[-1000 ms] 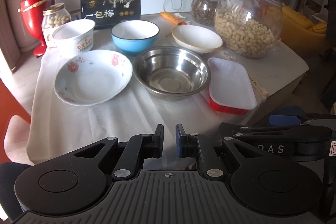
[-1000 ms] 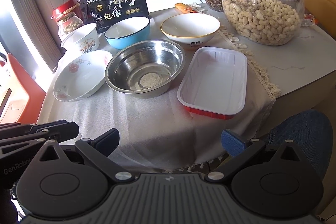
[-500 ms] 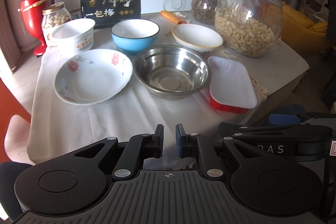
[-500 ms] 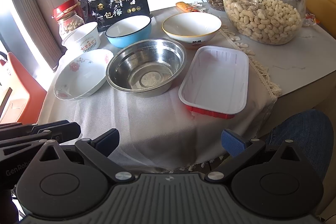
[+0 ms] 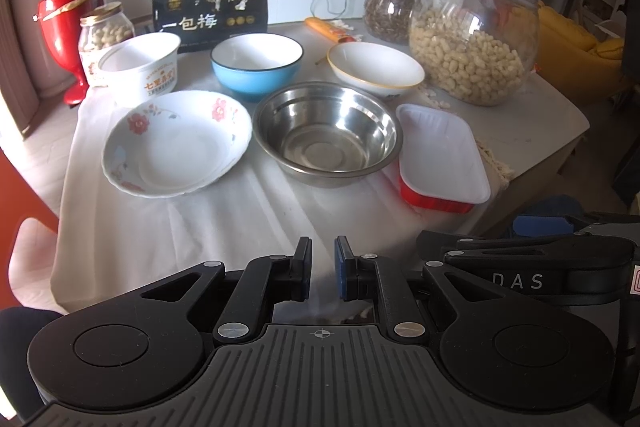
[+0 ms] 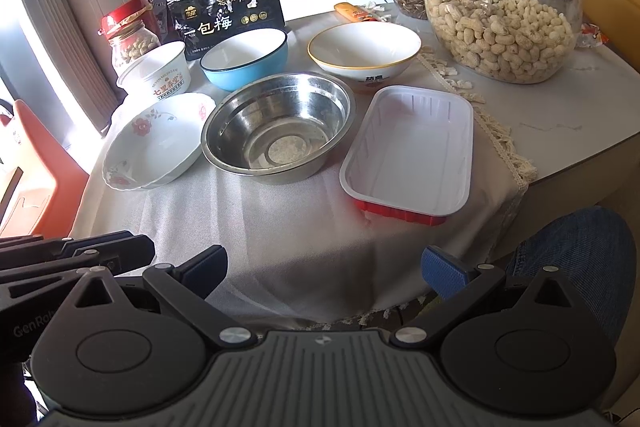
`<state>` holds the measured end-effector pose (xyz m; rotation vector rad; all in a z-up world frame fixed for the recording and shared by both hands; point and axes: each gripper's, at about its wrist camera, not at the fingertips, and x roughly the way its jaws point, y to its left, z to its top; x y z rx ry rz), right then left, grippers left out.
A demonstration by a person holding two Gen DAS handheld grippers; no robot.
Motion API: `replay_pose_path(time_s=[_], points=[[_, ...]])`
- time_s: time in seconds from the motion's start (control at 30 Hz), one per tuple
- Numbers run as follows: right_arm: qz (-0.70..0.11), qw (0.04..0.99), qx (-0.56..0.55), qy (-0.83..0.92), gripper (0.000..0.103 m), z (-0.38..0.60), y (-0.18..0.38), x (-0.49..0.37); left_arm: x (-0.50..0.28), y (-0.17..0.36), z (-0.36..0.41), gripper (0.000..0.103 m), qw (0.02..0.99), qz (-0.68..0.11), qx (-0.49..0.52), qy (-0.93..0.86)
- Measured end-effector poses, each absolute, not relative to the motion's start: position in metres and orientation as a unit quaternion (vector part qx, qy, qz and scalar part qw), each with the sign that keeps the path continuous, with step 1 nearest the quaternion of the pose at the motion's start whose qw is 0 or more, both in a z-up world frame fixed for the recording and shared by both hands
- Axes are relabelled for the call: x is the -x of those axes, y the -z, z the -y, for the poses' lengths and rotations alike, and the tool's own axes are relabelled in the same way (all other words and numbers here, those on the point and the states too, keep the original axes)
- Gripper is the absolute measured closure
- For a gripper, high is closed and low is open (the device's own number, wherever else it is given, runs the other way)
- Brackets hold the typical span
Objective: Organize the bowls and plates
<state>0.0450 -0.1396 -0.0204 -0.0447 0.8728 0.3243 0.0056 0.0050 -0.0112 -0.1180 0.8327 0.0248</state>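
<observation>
My left fingers (image 5: 322, 263) sit nearly closed on nothing, only a narrow gap between them, hovering off the near edge of the bench (image 5: 552, 123). My right fingers (image 6: 324, 267) are spread wide and empty. On the cloth, the flowered plate (image 5: 176, 143) lies near left, touching the steel bowl (image 5: 326, 135) at centre; the white-and-red tray (image 5: 440, 155) lies just right of it. Farther back stand a paper cup bowl (image 5: 140, 67), a blue bowl (image 5: 256, 67) and a gold-rimmed white bowl (image 5: 376, 67), beside the peanut jar (image 5: 472, 35).
</observation>
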Motion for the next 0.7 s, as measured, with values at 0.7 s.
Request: replay_pose_path(time_s=[0.7], points=[[-0.415, 0.894, 0.011, -0.169, 0.0, 0.148, 0.023, -0.056, -0.015, 0.015, -0.011, 0.089, 0.912, -0.403, 0.072, -0.007]])
